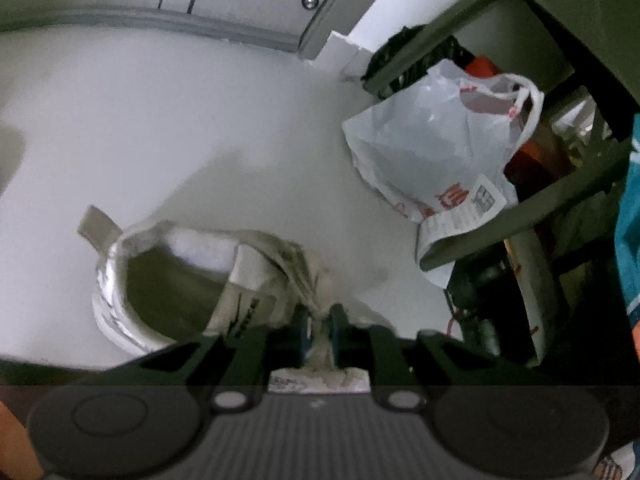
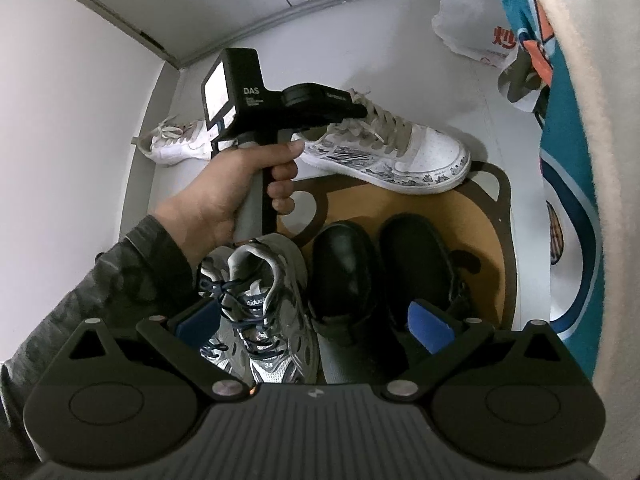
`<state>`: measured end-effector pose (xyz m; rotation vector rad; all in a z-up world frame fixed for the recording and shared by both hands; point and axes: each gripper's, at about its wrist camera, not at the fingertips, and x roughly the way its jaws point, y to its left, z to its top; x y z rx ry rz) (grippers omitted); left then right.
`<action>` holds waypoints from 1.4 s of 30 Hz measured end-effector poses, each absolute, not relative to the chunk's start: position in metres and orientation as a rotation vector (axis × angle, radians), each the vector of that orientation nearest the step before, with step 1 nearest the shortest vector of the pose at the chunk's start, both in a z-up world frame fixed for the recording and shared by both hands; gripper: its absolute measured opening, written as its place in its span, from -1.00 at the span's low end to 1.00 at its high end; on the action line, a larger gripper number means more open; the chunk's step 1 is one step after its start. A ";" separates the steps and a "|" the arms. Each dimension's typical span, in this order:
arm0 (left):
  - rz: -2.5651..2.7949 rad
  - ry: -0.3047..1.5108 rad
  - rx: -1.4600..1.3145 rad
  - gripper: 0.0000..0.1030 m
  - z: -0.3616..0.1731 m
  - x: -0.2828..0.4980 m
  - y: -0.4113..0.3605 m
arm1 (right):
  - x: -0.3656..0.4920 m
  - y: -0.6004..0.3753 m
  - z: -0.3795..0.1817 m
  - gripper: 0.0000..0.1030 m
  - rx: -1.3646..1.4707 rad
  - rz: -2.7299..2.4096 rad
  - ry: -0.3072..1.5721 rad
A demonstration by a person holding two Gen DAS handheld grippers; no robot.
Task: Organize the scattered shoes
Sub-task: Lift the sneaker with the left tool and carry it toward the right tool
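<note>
Now, taking the brown mat (image 2: 472, 216) as landmark, left to right. Far left of mat, by the wall, a white sneaker (image 2: 176, 142) w/ loose laces lies on the pale floor. Left hand (image 2: 236, 184) grips the left gripper (image 1: 320, 320), whose jaws are pinched narrow on the laces/tongue of the patterned sneaker (image 2: 400, 152); its toe rests on the mat's far edge. At mat's near-left corner sits a grey running shoe (image 2: 264, 304). On the mat, a pair of black shoes (image 2: 384, 272) side by side. Right gripper (image 2: 316, 328) hovers over them, jaws wide, nothing between. Beyond mat's far-right side, a white plastic bag (image 2: 468, 20).
</note>
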<state>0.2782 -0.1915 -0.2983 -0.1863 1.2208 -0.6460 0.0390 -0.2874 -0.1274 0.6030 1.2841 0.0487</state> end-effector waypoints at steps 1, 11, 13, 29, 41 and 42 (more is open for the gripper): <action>-0.653 1.231 -0.187 -0.75 -0.302 0.278 -0.193 | 0.039 -0.288 -0.128 0.99 0.605 0.048 1.284; -0.702 1.276 -0.295 -0.72 -0.304 0.295 -0.186 | 0.039 -0.289 -0.129 0.99 0.631 0.052 1.295; -0.703 1.280 -0.266 -0.68 -0.304 0.294 -0.189 | 0.038 -0.289 -0.129 0.99 0.634 0.056 1.297; -0.683 1.321 -0.314 -0.82 -0.320 0.293 -0.191 | 0.039 -0.284 -0.128 0.99 0.632 0.071 1.301; -0.682 1.158 -0.590 -0.84 -0.285 0.290 -0.127 | 0.040 -0.281 -0.127 0.99 0.578 0.068 1.284; -0.685 1.134 -0.609 -0.84 -0.278 0.290 -0.122 | 0.039 -0.281 -0.127 0.99 0.576 0.069 1.284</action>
